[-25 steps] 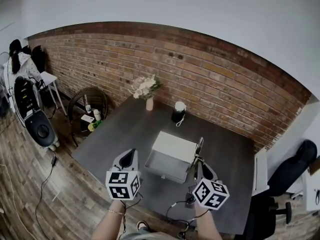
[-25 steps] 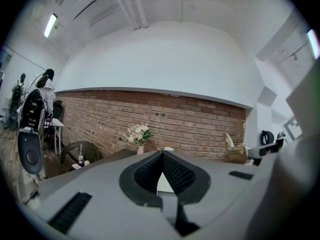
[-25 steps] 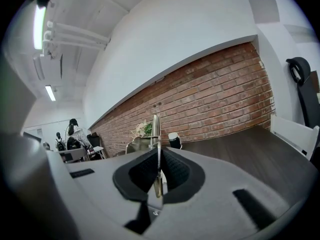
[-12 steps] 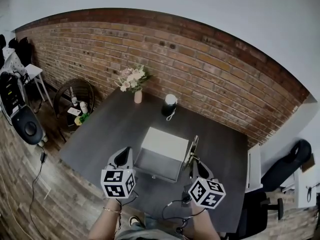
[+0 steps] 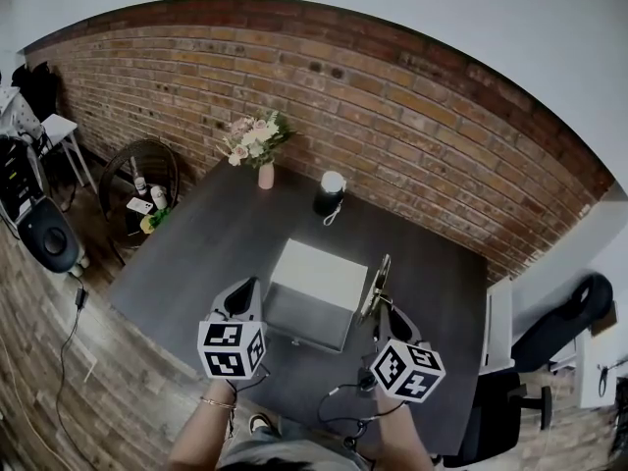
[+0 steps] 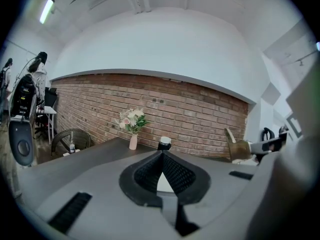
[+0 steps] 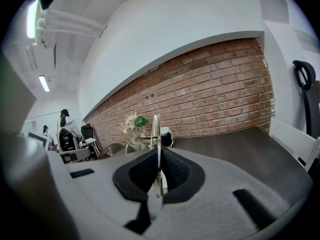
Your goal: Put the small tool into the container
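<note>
A grey open box, the container, lies in the middle of the dark table. My right gripper is shut on a small thin metal tool that stands upright from its jaws, just right of the box. In the right gripper view the metal tool rises between the closed pads. My left gripper hovers at the box's left side, its jaws closed with nothing between them; the left gripper faces the brick wall.
A vase of flowers and a black jar with a white lid stand at the table's far edge. A wicker stand is at left, an office chair at right. Cables hang at the near edge.
The head view has shifted, so the table and wall sit a little differently. Both grippers keep their places beside the box, the right still holding the tool.
</note>
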